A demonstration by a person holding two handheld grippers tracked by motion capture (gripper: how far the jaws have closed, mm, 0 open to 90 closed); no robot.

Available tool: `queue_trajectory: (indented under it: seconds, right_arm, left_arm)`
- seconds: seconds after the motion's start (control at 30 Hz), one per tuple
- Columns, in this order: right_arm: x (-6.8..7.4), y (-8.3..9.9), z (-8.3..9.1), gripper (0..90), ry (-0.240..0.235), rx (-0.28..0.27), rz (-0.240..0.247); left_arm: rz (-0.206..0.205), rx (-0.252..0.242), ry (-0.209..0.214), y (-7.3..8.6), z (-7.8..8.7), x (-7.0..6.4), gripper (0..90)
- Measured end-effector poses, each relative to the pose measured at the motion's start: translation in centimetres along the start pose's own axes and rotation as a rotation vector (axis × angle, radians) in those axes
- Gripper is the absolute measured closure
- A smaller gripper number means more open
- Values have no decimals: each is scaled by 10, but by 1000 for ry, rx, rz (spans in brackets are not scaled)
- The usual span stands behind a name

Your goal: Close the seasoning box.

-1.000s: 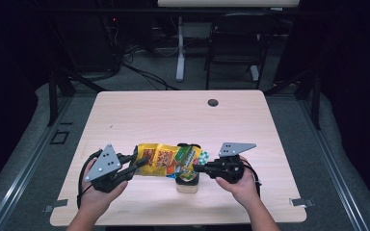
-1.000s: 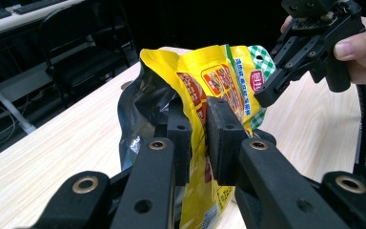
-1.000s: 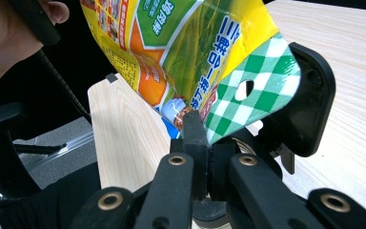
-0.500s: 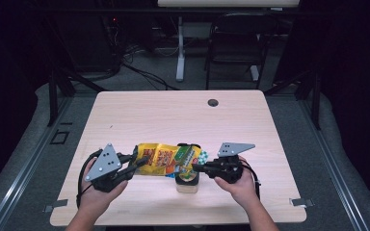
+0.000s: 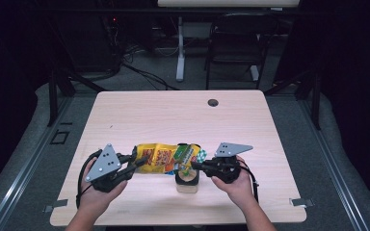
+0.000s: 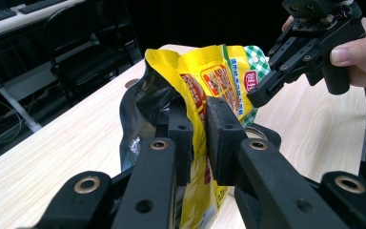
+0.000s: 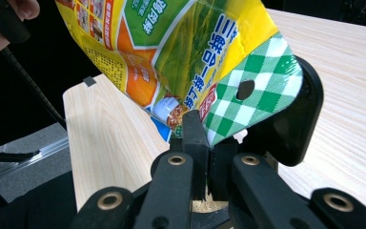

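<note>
A yellow snack bag (image 5: 164,157) with a green checked corner hangs stretched between both grippers, just above the table. My left gripper (image 5: 137,163) is shut on the bag's left end, its pads pinching the foil (image 6: 198,138). My right gripper (image 5: 195,166) is shut on the checked corner (image 7: 248,102), with the jaws closed together (image 7: 208,145). Under the bag's right end stands a small tan container (image 5: 187,182) with a black rim (image 7: 293,129). Most of its opening is hidden by the bag. The right gripper (image 6: 286,67) also shows in the left gripper view, held by a hand.
The light wooden table (image 5: 173,115) has a black cable hole (image 5: 213,102) near its far edge. A chair (image 5: 231,48) and desk legs stand on the floor beyond the table. The container sits near the front edge.
</note>
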State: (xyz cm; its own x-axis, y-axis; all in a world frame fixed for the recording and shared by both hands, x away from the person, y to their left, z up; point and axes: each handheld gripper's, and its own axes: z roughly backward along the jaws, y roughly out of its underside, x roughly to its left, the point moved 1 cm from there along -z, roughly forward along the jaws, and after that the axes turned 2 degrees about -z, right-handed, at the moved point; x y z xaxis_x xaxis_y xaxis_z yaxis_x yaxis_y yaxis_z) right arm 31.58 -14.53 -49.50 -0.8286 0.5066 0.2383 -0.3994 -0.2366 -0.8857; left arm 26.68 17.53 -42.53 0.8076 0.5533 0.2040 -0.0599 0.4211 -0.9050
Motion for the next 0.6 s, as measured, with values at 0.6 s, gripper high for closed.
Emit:
queue_trajectory:
  seconds: [0.6]
  right_arm:
    - [-3,2,2,881,27,14,10]
  left_arm:
    - [-30,8,1,-6,-4,-3,817]
